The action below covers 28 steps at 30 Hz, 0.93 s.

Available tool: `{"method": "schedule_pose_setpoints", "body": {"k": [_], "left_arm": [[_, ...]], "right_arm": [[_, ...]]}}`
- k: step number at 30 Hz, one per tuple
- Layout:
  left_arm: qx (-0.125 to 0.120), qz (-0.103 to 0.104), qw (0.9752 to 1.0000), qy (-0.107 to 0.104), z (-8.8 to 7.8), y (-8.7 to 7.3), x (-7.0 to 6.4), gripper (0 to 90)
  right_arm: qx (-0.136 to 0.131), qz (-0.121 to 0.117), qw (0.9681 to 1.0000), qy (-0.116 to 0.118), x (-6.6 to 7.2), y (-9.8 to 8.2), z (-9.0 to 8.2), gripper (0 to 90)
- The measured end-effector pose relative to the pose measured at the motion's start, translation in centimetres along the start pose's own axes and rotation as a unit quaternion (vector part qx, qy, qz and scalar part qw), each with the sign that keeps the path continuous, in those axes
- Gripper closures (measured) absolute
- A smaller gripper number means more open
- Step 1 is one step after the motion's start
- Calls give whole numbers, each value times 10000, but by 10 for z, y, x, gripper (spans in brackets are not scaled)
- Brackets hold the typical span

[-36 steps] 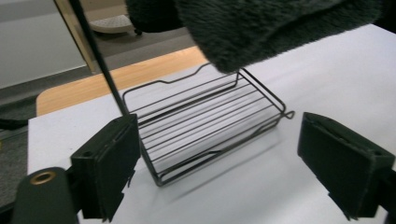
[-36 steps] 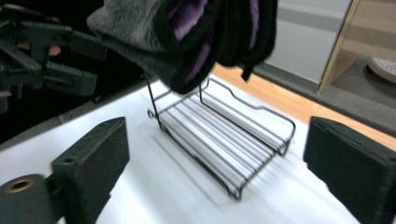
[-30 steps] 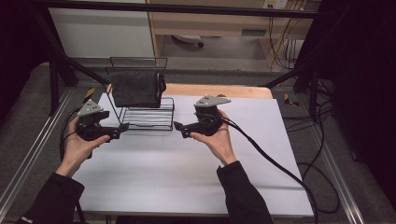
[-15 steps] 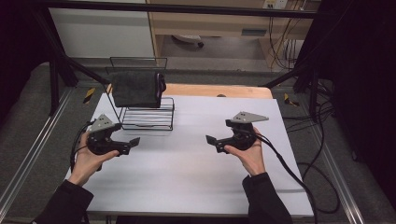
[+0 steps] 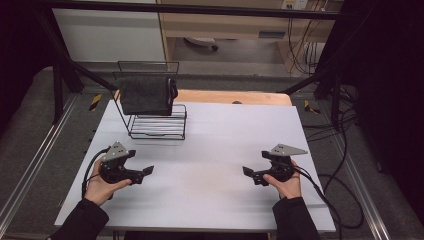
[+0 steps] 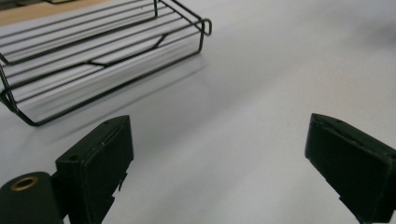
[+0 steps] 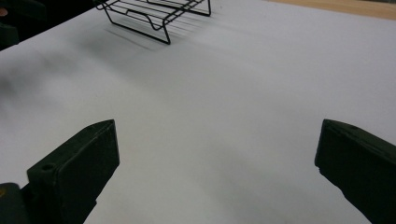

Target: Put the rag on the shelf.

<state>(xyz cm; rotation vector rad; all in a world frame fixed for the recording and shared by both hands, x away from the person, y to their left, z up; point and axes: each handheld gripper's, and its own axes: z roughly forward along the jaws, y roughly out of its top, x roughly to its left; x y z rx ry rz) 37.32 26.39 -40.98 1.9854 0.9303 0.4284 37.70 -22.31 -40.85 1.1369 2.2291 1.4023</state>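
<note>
A black wire rack [image 5: 158,124] stands at the back left of the white table [image 5: 220,135], with a dark cloth [image 5: 147,95] draped over its upright back. My left gripper [image 5: 147,171] is held low near the front left, open, with nothing between its jaws; the rack's base [image 6: 98,51] lies ahead of it to the left. Near the front right is my right gripper [image 5: 247,172], also open and holding nothing, facing left across the table toward the rack [image 7: 159,11] far off.
A wooden board edge [image 5: 235,96] shows behind the white sheet. Black frame posts [image 5: 70,65] rise at the back left and back right, and cables [image 5: 335,185] trail off the table's right side.
Both grippers have drawn back from the rack toward the front of the table and moved apart, the left one to the left, the right one to the right. The cloth stays on the rack.
</note>
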Motion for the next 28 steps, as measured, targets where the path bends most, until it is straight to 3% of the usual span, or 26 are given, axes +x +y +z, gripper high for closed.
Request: {"method": "schedule_pose_setpoints", "body": {"k": [4,15,21,28], "left_arm": [[119,-64,9999,-70,4,-13,2,80],[267,-3,9996,71,5,-34,7,80],[300,53,9995,41,6,-39,7,80],[317,42,9995,42,7,-40,9,79]], "right_arm": [[100,58,9999,-77,-10,-17,-5,7],[164,233,9995,-142,-30,-50,-21,7],[147,210,9996,-151,-32,-56,-24,7],[311,112,9993,-179,-31,-58,-21,7]]}}
